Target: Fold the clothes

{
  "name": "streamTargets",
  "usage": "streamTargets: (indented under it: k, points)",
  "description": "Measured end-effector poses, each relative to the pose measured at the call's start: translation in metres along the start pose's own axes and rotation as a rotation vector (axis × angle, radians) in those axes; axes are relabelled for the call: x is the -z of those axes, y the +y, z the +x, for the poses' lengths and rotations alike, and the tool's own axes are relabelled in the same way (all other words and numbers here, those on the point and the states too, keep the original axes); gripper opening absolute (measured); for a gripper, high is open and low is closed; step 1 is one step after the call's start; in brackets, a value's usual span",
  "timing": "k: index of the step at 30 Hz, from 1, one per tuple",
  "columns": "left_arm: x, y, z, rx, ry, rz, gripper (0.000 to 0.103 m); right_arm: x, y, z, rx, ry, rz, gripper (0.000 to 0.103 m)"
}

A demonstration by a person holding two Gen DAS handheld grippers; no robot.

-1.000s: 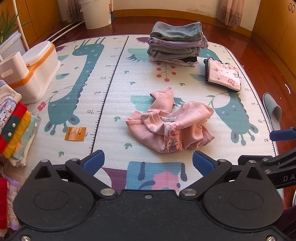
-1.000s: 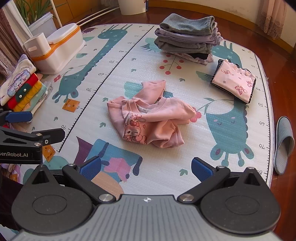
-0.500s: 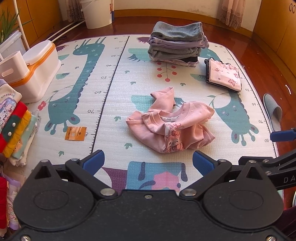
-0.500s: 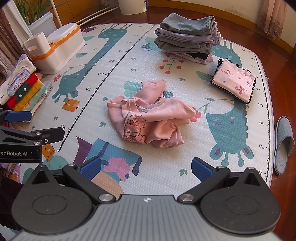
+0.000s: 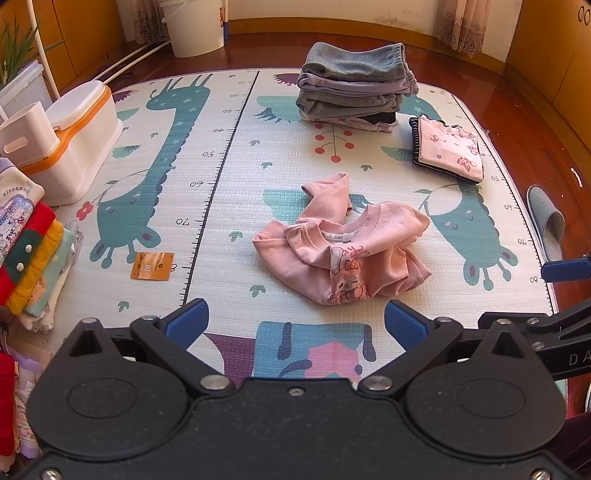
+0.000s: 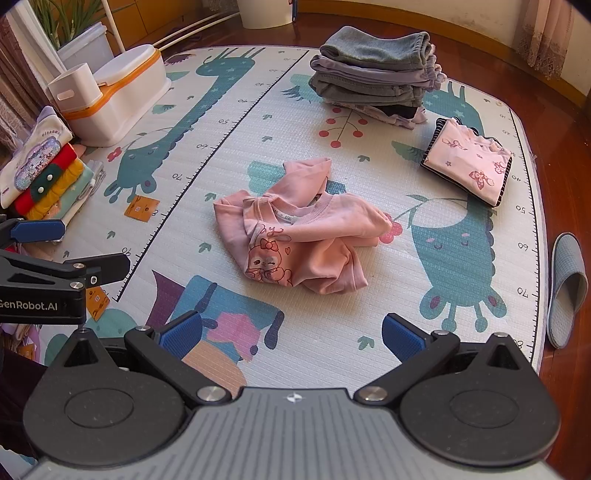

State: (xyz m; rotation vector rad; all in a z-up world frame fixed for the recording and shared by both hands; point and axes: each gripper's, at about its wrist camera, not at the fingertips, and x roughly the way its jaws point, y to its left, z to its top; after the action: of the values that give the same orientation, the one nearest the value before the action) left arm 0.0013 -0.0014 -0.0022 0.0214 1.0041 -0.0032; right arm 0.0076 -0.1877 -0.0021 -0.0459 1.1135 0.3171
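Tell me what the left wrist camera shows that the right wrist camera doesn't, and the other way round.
Only the left wrist view shows the white bucket nearly whole on the floor beyond the mat, and the right gripper's blue fingertip from the side.

Only the right wrist view shows the second orange card and the whole grey slipper.

Both show the crumpled pink shirt mid-mat, the grey folded stack, the small folded pink garment, the white and orange box, and open, empty grippers: left, right.

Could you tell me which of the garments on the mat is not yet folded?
The pink sweatshirt mid-mat, lying crumpled with its cartoon print showing; the grey stack and the small pink top are folded flat.
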Motion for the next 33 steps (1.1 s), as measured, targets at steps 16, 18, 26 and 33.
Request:
streamTargets:
  k: [16, 18, 26, 33]
  points:
    - [0.0007, 0.0011, -0.0007, 0.003, -0.002, 0.004, 0.103, -0.0009, -0.0005, -0.0002, 0.001, 0.003, 0.001, 0.103]
    - [0.0005, 0.0009, -0.0008, 0.003, -0.002, 0.005, 0.103, -0.0008, -0.0001, -0.0002, 0.001, 0.003, 0.000, 0.103]
    - [0.0011, 0.0013, 0.0001, 0.004, -0.003, 0.006, 0.103, -0.0010, 0.0012, -0.0004, 0.001, 0.002, -0.007, 0.103]
    - [0.0014, -0.0026, 0.0049, 0.025, 0.020, 0.030, 0.103, -0.0015, 0.0009, 0.0000, 0.001, 0.004, -0.007, 0.103]
